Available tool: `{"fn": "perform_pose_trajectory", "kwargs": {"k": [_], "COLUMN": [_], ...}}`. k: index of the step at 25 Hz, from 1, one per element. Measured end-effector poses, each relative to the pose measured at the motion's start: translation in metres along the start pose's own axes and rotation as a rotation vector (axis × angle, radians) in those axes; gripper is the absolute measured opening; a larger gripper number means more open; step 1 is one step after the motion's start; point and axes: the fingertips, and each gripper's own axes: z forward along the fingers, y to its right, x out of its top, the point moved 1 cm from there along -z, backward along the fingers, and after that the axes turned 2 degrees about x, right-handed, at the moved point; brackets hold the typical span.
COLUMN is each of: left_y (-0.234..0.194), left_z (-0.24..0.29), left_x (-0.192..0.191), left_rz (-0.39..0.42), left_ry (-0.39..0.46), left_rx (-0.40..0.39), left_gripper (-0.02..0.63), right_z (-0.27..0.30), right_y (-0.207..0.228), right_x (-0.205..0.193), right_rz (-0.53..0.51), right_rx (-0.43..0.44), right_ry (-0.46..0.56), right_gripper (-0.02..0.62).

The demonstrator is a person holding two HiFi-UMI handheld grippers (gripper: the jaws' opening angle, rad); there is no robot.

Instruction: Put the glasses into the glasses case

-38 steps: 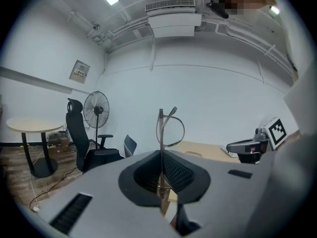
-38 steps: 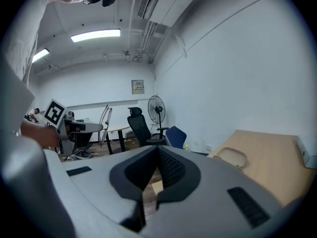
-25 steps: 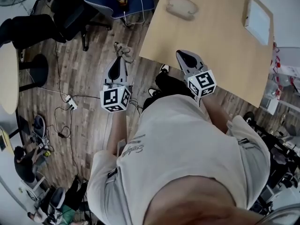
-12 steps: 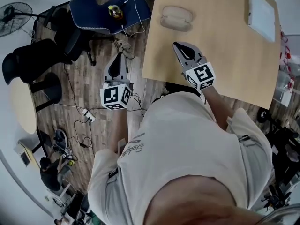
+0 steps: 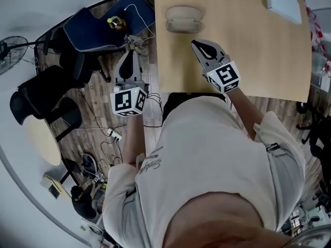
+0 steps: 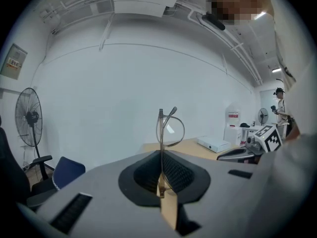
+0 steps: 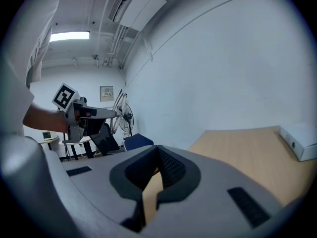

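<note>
Swinging round since a moment ago, the pale wooden table now fills the upper right of the head view, its near edge almost level. The right gripper hangs over that near edge, jaws together with nothing in them. The left gripper hangs left of the table, above the brown plank floor. The beige oval glasses case lies on the table at upper centre, apart from both. The thin wire-framed glasses stand upright, pinched between the left gripper's jaws.
</note>
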Motion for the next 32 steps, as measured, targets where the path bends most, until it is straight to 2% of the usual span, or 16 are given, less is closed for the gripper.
{"fn": "perform_pose_trajectory", "kwargs": {"k": [6, 14, 21, 27, 32], "left_y": [0.007, 0.008, 0.008, 0.013, 0.021], "left_z": [0.025, 0.039, 0.058, 0.072, 0.088], "left_x": [-0.003, -0.001, -0.007, -0.020, -0.025], "left_rz": [0.004, 0.022, 0.033, 0.112, 0.146], "left_ry": [-0.013, -0.026, -0.035, -0.056, -0.083], "left_rx": [-0.118, -0.324, -0.476, -0.596, -0.635], "left_gripper": [0.018, 0.018, 0.018, 0.018, 0.018], "right_z": [-0.006, -0.025, -0.032, -0.033, -0.048], "right_y": [0.007, 0.003, -0.013, -0.026, -0.028], "right_x": [0.000, 0.019, 0.024, 0.014, -0.001], "right_rz": [0.009, 0.021, 0.020, 0.040, 0.073], "right_rx": [-0.093, -0.324, -0.476, -0.556, -0.583], "right_ry": [-0.013, -0.001, -0.006, -0.011, -0.028], "right_gripper": [-0.005, -0.005, -0.005, -0.005, -0.005]}}
